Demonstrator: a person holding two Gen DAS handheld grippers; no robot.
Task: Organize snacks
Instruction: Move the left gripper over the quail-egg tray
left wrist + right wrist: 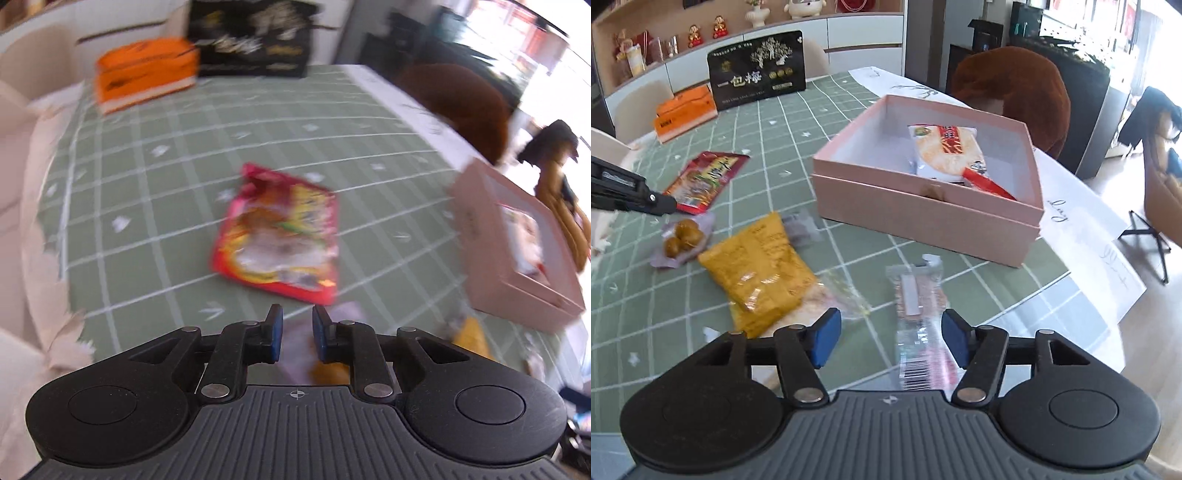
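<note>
Clear packet (918, 325) between right hand-held gripper (890, 341) pads — untouched.

Motion blurs the red snack packet (277, 236); the pink box (517, 251) is edge-cropped.

A: What covers the desk (646, 295)?

B: A green checked cloth (849, 92), with white paper (1082, 206) along its far side.

A: And on it?

B: A pink box (923, 218), a red packet (705, 177), a yellow packet (761, 273), a clear wrapped bar (916, 295), a pouch of brown balls (681, 238), an orange box (683, 114) and an upright black bag (757, 74).
</note>
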